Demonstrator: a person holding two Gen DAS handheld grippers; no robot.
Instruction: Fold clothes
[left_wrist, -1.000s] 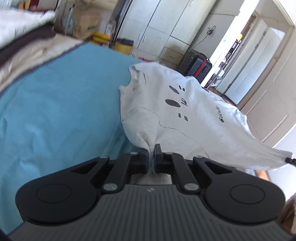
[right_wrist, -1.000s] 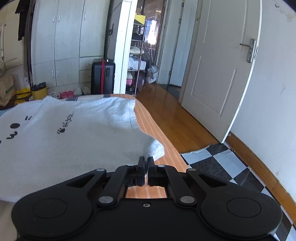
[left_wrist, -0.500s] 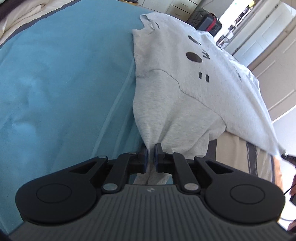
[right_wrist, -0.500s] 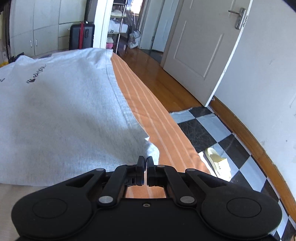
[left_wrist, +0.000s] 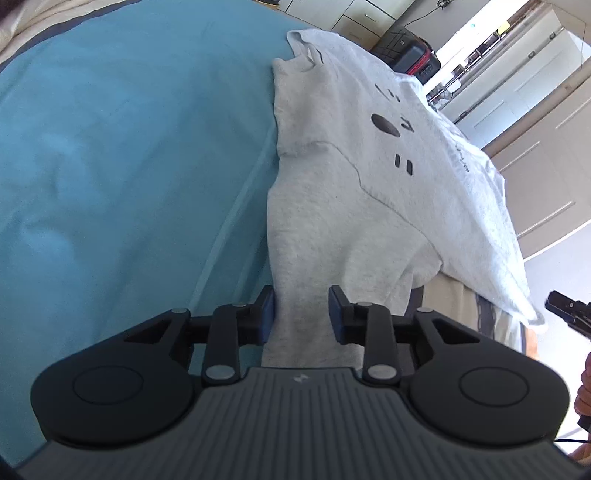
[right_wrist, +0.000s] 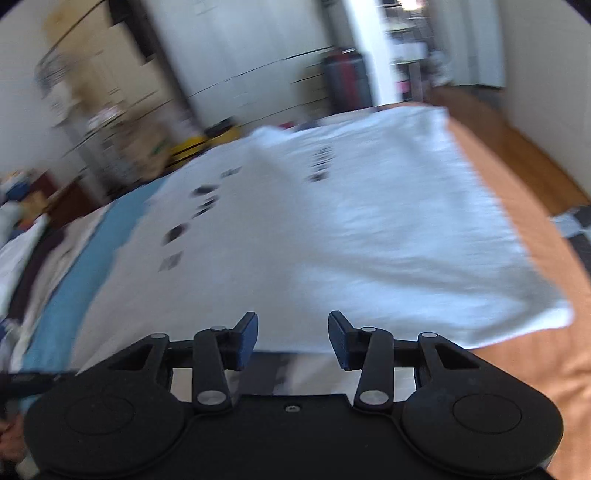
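A light grey T-shirt (left_wrist: 369, 184) with dark printed marks lies spread flat on the bed, its sleeve reaching down toward me. My left gripper (left_wrist: 301, 314) is open, and the sleeve cloth lies loose between its blue pads. In the blurred right wrist view the same T-shirt (right_wrist: 332, 236) fills the middle, and my right gripper (right_wrist: 292, 339) is open just short of its near edge, holding nothing. The tip of the right gripper (left_wrist: 565, 310) shows at the right edge of the left wrist view.
A blue sheet (left_wrist: 129, 166) covers the bed left of the shirt; an orange striped cover (right_wrist: 517, 229) runs along its right side. White wardrobes (right_wrist: 258, 66), a dark suitcase (left_wrist: 413, 48) and cardboard boxes (right_wrist: 110, 122) stand beyond the bed. A hand (left_wrist: 585, 387) is at the right edge.
Both grippers have opened and let go of the shirt, which now lies flat on the bed. The right gripper has swung left to face across the shirt.
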